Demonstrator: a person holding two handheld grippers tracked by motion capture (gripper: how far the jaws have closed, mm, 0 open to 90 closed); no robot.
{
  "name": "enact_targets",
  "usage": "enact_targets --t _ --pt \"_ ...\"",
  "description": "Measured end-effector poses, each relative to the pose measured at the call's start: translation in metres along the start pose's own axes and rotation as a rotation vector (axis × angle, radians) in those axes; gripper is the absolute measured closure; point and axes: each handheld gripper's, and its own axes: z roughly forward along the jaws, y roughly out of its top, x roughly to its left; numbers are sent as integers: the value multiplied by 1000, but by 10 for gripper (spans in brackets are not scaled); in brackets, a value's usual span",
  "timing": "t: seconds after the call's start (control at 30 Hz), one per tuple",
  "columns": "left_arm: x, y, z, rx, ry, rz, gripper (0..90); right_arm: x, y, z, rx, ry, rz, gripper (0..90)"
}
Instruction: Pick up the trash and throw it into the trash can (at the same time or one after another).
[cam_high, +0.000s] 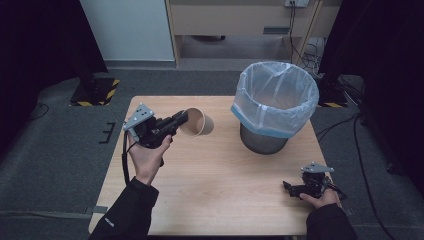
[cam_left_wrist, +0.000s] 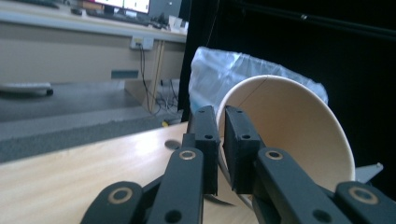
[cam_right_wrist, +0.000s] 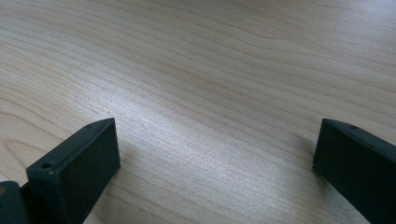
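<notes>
A tan paper cup (cam_high: 198, 123) hangs on its side above the wooden table (cam_high: 215, 200), mouth toward my left gripper (cam_high: 181, 119). That gripper is shut on the cup's rim, one jaw inside the mouth and one outside. In the left gripper view the cup (cam_left_wrist: 294, 135) opens to the right of my left gripper (cam_left_wrist: 221, 135), with the rim pinched between the pads. Right of the cup stands a bin (cam_high: 274, 102) lined with a clear plastic bag. My right gripper (cam_high: 289, 188) rests near the table's front right corner. Its jaws stand wide open over bare wood in the right gripper view (cam_right_wrist: 210, 154).
The bin's bag (cam_left_wrist: 224, 74) rises behind the cup in the left gripper view. Grey carpet surrounds the table, with a black stand base (cam_high: 95, 90) with yellow stripes at the back left and cables (cam_high: 305, 50) at the back right.
</notes>
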Motion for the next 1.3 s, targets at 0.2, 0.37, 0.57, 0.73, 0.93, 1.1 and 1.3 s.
enact_targets --t 0.2,0.37,0.57,0.73,0.93,1.1,1.3 --pt "-8 18 8 -44 -13 18 841 0 0 0 0 0 0 7" --pt "-14 32 17 -67 -24 31 841 0 0 0 0 0 -1 8" --pt "-24 55 30 -109 -42 54 841 0 0 0 1 0 -1 7" --pt "-32 70 42 -138 -54 68 841 0 0 0 0 0 -1 7" --pt "-42 83 57 -155 -62 92 841 0 0 0 1 1 3 7" --pt "-51 92 73 -166 -68 106 841 0 0 0 -1 1 0 8" --pt "-61 99 95 -168 -82 118 841 0 0 0 -2 0 -1 7"
